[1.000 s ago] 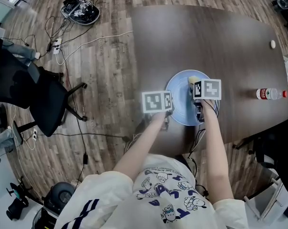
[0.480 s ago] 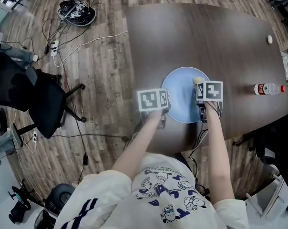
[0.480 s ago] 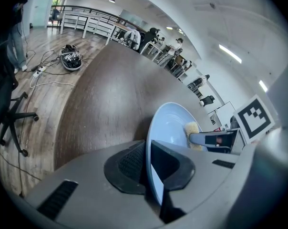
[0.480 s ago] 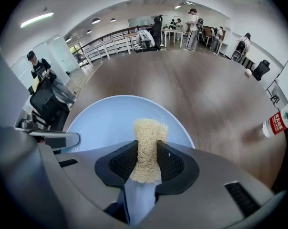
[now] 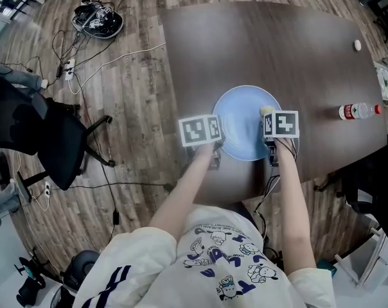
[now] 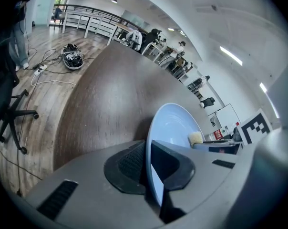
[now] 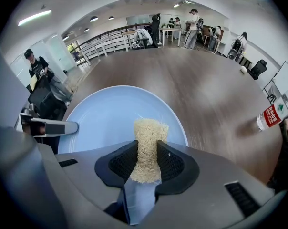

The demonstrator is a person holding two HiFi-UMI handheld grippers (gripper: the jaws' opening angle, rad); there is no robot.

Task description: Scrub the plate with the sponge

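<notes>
Over the last second the sponge [image 7: 149,135], pinched tight in the right claw [image 7: 147,165], slid across the plate [image 5: 240,117] from nearer the middle toward its 2 o'clock rim (a short sideways stroke). The left claw [image 6: 149,168] stayed clamped on the plate's rim at about 8 o'clock and did not shift. The plate sat on the tabletop [image 5: 290,43] by its 6 o'clock edge. This read as scrubbing mid-stroke, with the 9 o'clock side likely still to cover.

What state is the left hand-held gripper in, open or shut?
Shut on the plate: the left hand-held gripper has both pads pressed against the rim, one on each side.
</notes>
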